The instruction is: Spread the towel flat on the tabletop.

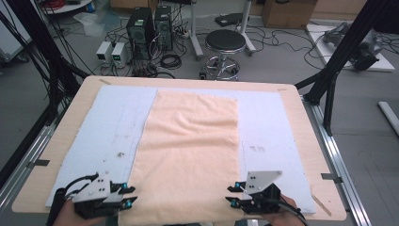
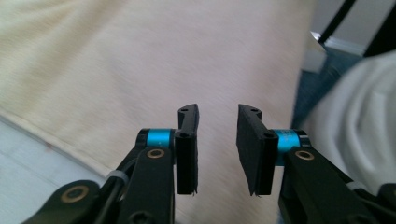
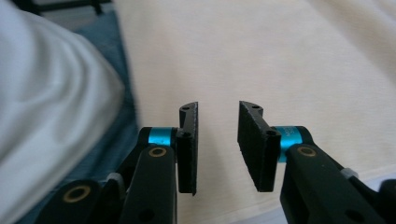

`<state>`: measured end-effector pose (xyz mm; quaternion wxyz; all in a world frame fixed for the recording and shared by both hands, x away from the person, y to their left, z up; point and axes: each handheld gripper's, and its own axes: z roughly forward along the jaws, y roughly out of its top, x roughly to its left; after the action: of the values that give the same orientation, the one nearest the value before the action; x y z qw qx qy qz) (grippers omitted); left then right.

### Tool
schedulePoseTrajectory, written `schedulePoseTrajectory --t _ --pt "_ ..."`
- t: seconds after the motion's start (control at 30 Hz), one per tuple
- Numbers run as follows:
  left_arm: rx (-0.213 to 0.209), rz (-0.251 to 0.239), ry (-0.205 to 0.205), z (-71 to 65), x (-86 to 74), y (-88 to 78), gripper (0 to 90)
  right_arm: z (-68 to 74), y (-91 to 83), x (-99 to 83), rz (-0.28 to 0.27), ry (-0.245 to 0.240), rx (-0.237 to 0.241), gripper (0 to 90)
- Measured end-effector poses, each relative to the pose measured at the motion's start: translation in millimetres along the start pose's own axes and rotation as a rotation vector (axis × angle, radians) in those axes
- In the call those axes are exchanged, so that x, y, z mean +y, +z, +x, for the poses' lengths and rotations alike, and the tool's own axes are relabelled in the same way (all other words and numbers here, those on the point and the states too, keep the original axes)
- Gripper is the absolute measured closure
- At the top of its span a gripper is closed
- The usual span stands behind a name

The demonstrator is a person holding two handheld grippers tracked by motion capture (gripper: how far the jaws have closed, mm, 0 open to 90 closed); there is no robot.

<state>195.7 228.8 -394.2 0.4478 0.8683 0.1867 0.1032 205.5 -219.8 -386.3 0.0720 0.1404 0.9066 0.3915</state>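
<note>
My left gripper (image 1: 129,196) sits at the near left corner of the table, just beside the left edge of the peach towel (image 1: 188,155). Its jaws stand apart with a clear gap, and nothing is between them. In the left gripper view the same gripper (image 2: 218,144) looks over the towel (image 2: 154,60), whose hemmed edge runs slantwise below the jaws with the pale blue mat (image 2: 32,163) beyond it. The pads press on no cloth; the towel lies beneath them, flat.

The towel is spread in the middle of the mat (image 1: 113,127), long side running away from me, its near end at the front rim of the wooden table (image 1: 301,122). It lies flat with a few soft wrinkles near the far end. The mat shows bare on both sides of it.

My right gripper (image 1: 230,194) rests at the towel's near right corner, just at its right edge, pointing inward toward the cloth. Its jaws are also parted and hold nothing. In the right gripper view the gripper (image 3: 218,144) hovers over the towel (image 3: 280,60), and a fold of my white sleeve (image 3: 51,107) fills the left side. I cannot tell whether the jaw tips touch the cloth.
</note>
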Motion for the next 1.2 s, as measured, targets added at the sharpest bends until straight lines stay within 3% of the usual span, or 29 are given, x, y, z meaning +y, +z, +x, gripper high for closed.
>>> schedulePoseTrajectory --t 0.13,0.2,0.27,0.37,0.43,0.53,0.67,0.8,1.03,1.13,1.2 --pt "0.027 0.025 -0.005 27.1 5.6 25.6 61.4 -27.8 26.4 -4.0 0.038 0.03 -0.014 62.1" --pt "0.018 0.053 -0.021 41.1 4.8 40.4 60.5 -40.8 40.6 -9.9 0.059 0.043 -0.018 58.7" --pt "0.021 0.093 -0.028 49.3 1.3 51.6 58.2 -48.1 50.8 -14.0 0.085 0.068 -0.006 57.4" --pt "-0.007 0.157 -0.05 56.2 -7.2 63.3 57.4 -53.7 55.2 -16.1 0.073 0.082 0.005 61.0" --pt "-0.003 0.127 -0.051 55.8 -10.2 62.2 61.1 -54.0 55.1 -17.4 0.068 0.085 0.001 66.3" --pt "-0.008 0.123 -0.061 53.3 -11.4 60.6 77.2 -53.3 53.9 -18.6 0.065 0.081 0.005 80.4" --pt "0.003 0.135 -0.047 45.8 -9.5 59.7 85.4 -51.7 52.6 -17.0 0.078 0.053 0.021 85.8" --pt "-0.017 0.149 -0.046 38.4 -9.7 55.6 85.9 -47.2 46.7 -18.3 0.083 0.051 0.029 86.2" --pt "-0.074 0.139 -0.016 17.6 -7.2 47.4 85.3 -24.6 30.2 -22.9 0.079 0.025 0.065 85.1" --pt "-0.064 0.093 -0.033 19.8 -3.9 44.2 77.0 -22.9 21.2 -23.3 0.043 0.037 0.054 78.0" --pt "-0.028 0.065 -0.032 26.5 0.0 43.6 67.4 -27.2 16.4 -21.6 0.027 0.054 0.017 74.0"
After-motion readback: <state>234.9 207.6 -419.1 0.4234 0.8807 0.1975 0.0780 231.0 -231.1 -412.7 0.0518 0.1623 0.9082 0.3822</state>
